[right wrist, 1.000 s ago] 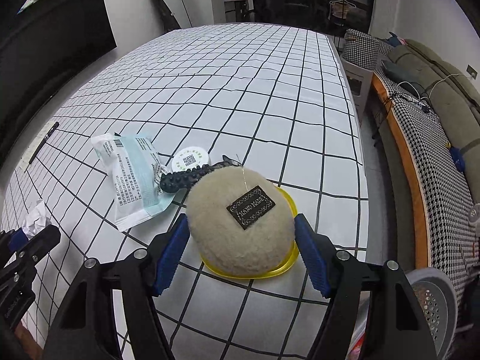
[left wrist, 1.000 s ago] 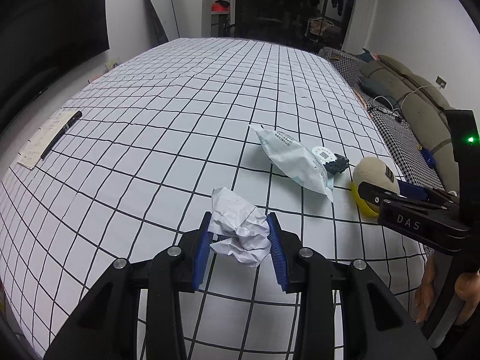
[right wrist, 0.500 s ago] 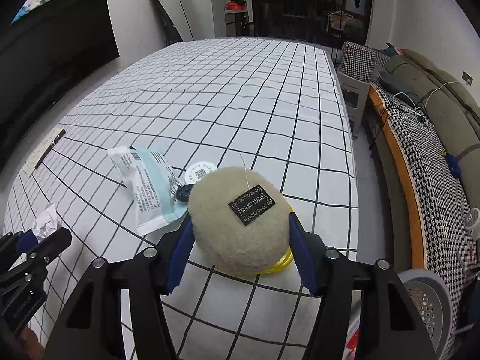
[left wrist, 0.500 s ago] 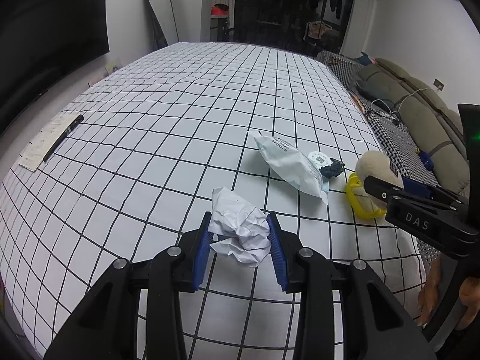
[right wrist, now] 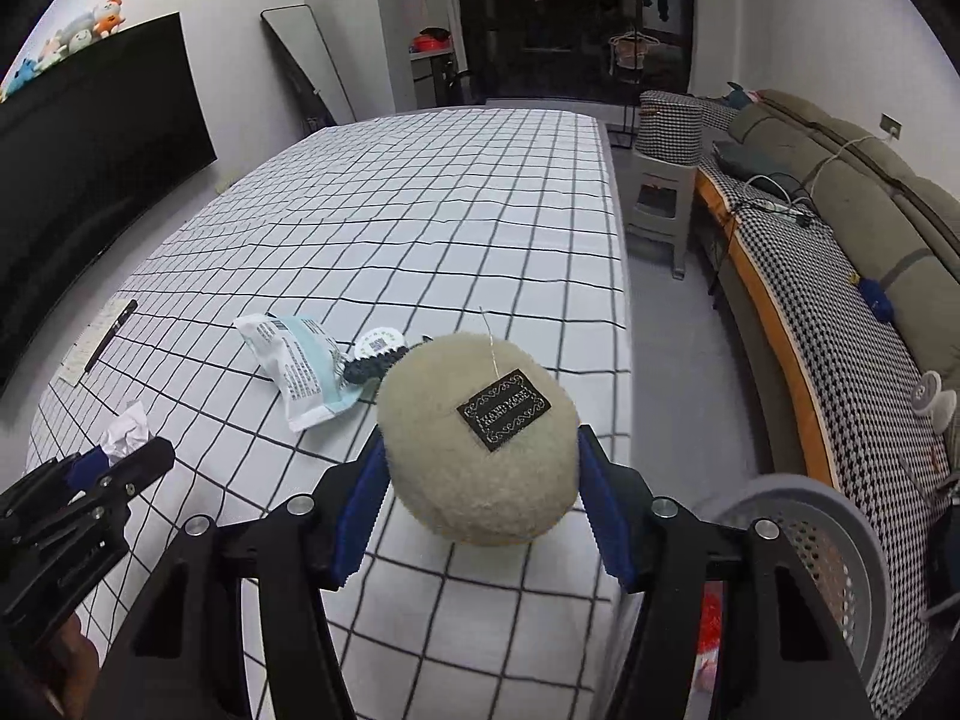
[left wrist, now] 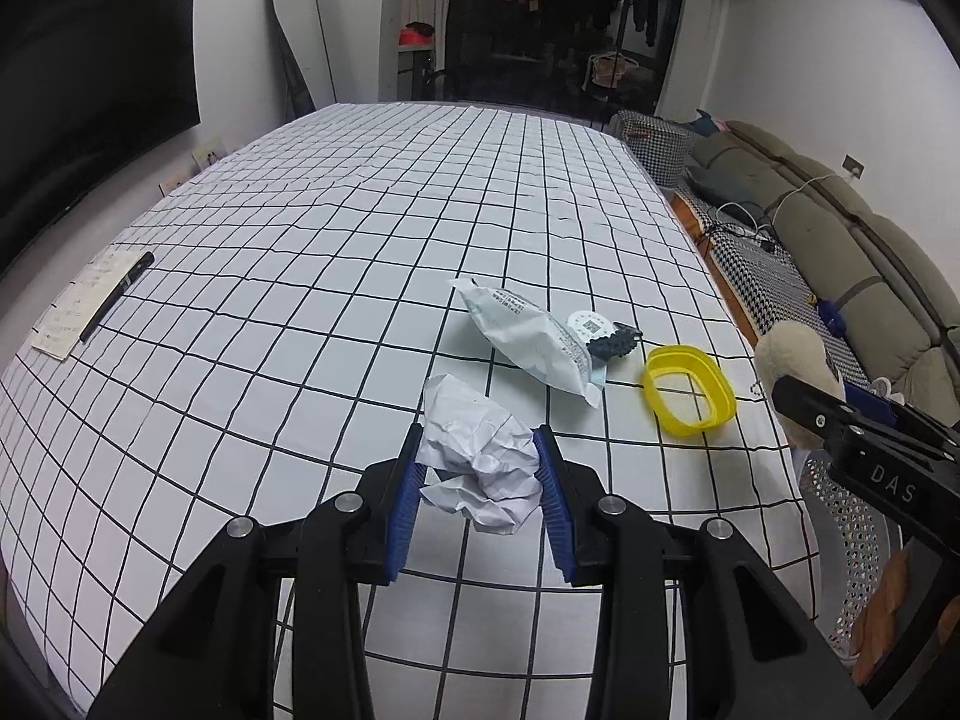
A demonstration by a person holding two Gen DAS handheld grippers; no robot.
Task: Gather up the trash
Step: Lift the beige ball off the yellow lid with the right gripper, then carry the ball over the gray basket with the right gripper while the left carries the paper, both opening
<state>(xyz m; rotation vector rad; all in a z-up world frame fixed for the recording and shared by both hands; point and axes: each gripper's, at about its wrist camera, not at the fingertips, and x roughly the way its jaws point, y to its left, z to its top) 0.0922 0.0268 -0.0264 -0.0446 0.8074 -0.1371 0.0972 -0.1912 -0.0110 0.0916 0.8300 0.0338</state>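
The left gripper [left wrist: 479,501] is clamped on one crumpled paper ball [left wrist: 480,462], lifted clear of the checked tablecloth [left wrist: 360,252], likely for carrying to the grey perforated bin [right wrist: 828,546] beside the table. The right gripper [right wrist: 480,498], whose jaws have just been closing, squeezes one fluffy cream puff [right wrist: 480,438] off its one yellow ring [left wrist: 689,390]. One white wrapper [left wrist: 528,341] and one dark hair clip [left wrist: 612,345] lie uncollected, touching each other.
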